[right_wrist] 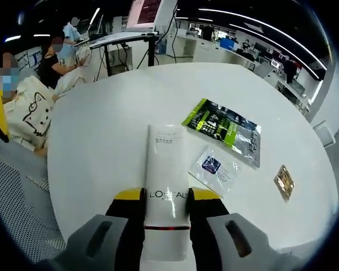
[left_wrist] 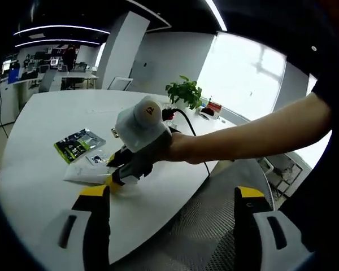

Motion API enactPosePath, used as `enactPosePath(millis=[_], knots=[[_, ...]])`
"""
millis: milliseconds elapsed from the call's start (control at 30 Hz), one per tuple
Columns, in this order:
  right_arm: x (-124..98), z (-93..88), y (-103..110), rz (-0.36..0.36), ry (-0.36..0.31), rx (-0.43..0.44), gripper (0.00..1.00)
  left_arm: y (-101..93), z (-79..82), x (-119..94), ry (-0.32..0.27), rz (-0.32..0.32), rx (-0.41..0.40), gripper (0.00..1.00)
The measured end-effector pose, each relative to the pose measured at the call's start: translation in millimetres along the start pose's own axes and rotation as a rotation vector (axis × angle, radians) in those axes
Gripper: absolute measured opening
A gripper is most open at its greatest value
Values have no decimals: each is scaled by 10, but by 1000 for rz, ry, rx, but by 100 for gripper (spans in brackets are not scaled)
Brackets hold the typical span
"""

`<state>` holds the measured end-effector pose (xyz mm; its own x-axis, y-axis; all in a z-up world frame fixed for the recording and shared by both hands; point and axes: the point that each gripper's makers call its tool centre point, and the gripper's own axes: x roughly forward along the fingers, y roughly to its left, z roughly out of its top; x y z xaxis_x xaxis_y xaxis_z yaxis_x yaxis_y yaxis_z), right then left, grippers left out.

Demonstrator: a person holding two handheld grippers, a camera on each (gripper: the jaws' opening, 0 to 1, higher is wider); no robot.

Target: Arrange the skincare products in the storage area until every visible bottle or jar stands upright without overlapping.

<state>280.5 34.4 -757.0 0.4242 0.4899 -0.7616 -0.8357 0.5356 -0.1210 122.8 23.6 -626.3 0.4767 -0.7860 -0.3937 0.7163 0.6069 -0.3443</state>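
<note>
Now white tube [right_wrist: 166, 186] flat on table [right_wrist: 101, 147], between right gripper [right_wrist: 166, 199] jaws.

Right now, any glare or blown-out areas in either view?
Left gripper view: the large window is blown out white, washing out detail behind the green potted plant. Right gripper view: even light, the white L'Oreal tube reads sharp; ceiling strip lights clip.

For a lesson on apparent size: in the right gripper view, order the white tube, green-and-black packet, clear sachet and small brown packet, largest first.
1. White L'Oreal tube, though it lies nearest the camera.
2. Green-and-black foil packet.
3. Clear sachet with a dark label.
4. Small brown packet.
</note>
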Motion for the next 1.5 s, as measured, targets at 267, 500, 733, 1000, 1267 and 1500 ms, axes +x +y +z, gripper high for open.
enactPosePath(millis=[267,500,733,1000,1267,1500], knots=[[-75,-27,-55,-10,16,21,29,-25,-45,9,25,-25,-1,84],[-193,106,-118,-19,32,-24,29,116,-148,-114,59,-2,-9,85],[-330,370,-115,-19,-22,-9,28,111,-96,-158,34,-9,-48,85],[-460,893,-237,-5,-100,-81,1,191,-82,-247,10,2,-68,85],[-388,647,-140,23,-16,-108,1,195,-72,-237,2,9,-72,86],[-774,1019,-361,5,-44,-205,1,155,-66,-221,5,-2,-76,86]])
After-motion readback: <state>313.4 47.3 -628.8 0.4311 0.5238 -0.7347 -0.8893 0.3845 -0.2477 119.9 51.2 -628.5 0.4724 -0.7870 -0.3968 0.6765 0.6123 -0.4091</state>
